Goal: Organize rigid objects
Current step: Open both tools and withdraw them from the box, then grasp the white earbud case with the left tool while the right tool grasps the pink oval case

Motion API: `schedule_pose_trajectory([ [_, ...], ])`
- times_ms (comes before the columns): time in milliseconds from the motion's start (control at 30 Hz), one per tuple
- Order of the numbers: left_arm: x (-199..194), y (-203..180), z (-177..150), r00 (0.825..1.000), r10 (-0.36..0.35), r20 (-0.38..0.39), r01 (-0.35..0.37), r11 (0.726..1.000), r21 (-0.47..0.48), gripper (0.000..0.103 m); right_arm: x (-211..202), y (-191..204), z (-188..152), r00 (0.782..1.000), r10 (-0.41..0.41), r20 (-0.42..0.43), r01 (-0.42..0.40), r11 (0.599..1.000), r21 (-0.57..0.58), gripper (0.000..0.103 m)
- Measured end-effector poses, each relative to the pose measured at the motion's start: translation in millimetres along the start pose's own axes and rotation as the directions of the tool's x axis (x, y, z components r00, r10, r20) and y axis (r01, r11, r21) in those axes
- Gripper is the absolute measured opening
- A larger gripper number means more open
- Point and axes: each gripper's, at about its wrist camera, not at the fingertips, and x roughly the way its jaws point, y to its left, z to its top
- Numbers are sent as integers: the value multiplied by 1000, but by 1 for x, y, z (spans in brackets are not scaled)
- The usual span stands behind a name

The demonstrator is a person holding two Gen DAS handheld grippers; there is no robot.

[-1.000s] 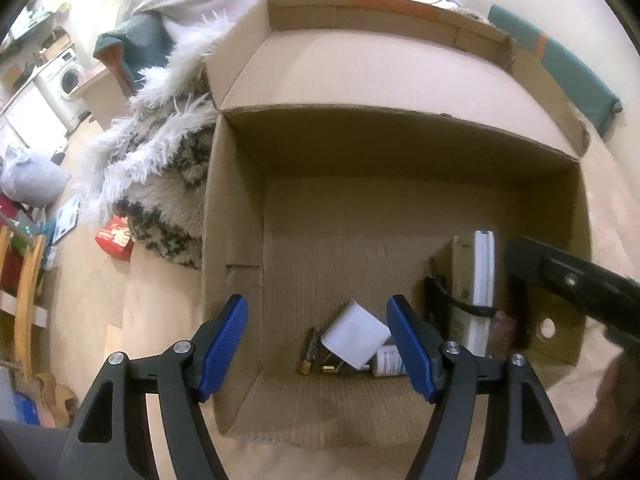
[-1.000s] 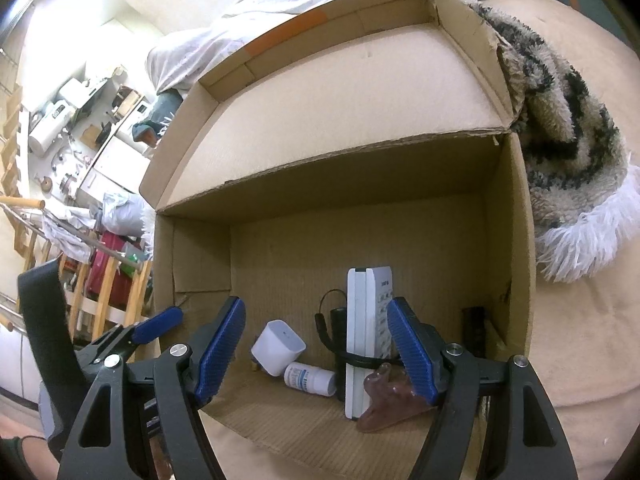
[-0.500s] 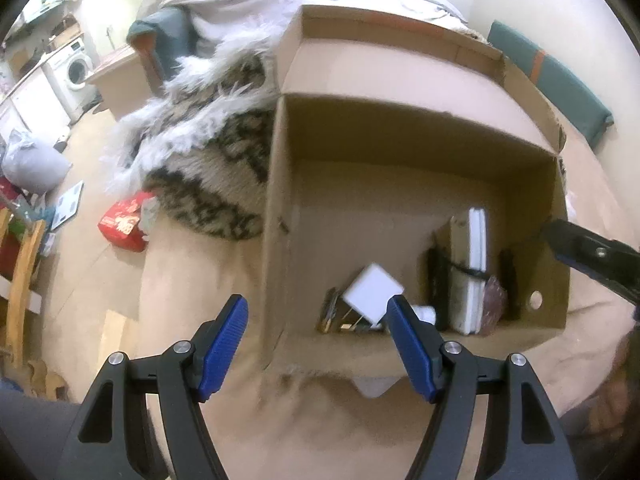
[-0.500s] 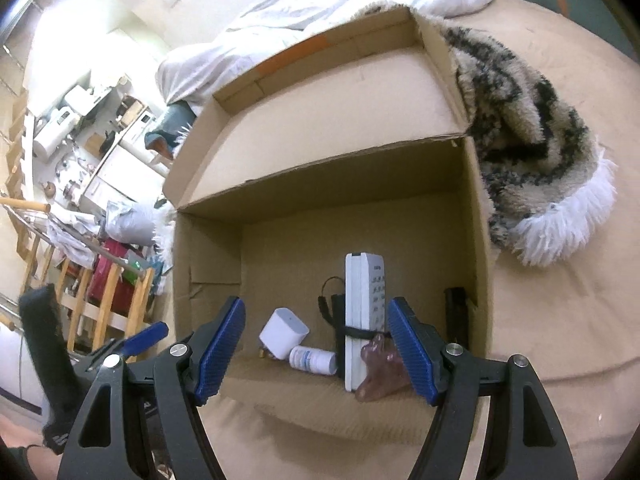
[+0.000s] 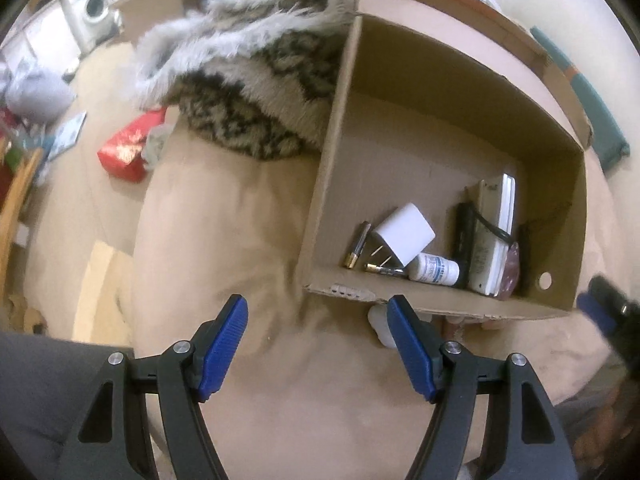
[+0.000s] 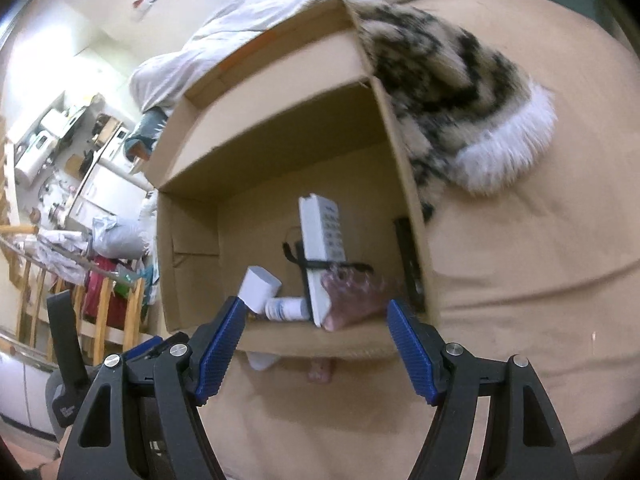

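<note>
Between the spread blue pads of the left gripper (image 5: 318,346) lies only tan bedding (image 5: 224,216); the right gripper (image 6: 312,346) is likewise spread and empty. Beyond both sits a cardboard box (image 5: 404,148) holding a white charger (image 5: 406,232), batteries (image 5: 357,244), a small bottle (image 5: 434,268) and a remote (image 6: 322,248).

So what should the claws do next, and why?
Probably the left claw should dip to the small white bottle lying outside the box, just under its front edge. Both claws are open and empty, and the charger and remote already sit inside.
</note>
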Motion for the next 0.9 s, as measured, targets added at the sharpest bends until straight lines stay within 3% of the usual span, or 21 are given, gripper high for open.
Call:
schedule_pose_trajectory([
  [133,4,1,-5,1000,-10,-12,10,1000,-12,70,1,-5,-7,1000,-16,-16,16,1000,18,77],
  [367,22,-12,-18,996,35,-82,-30,998,59,70,7,-6,-20,998,-20,-62,22,999,31,77],
  [533,44,-31,-21,994,30,-108,-27,999,29,70,22,-7,-27,990,-59,-125,63,998,29,77],
  [700,72,-54,-21,992,19,-122,-23,999,-35,70,49,-16,-40,958,-118,-263,131,991,30,77],
  [900,93,-67,-16,993,28,-119,-42,993,-113,70,47,-30,-37,958,-128,-258,152,986,74,77],
])
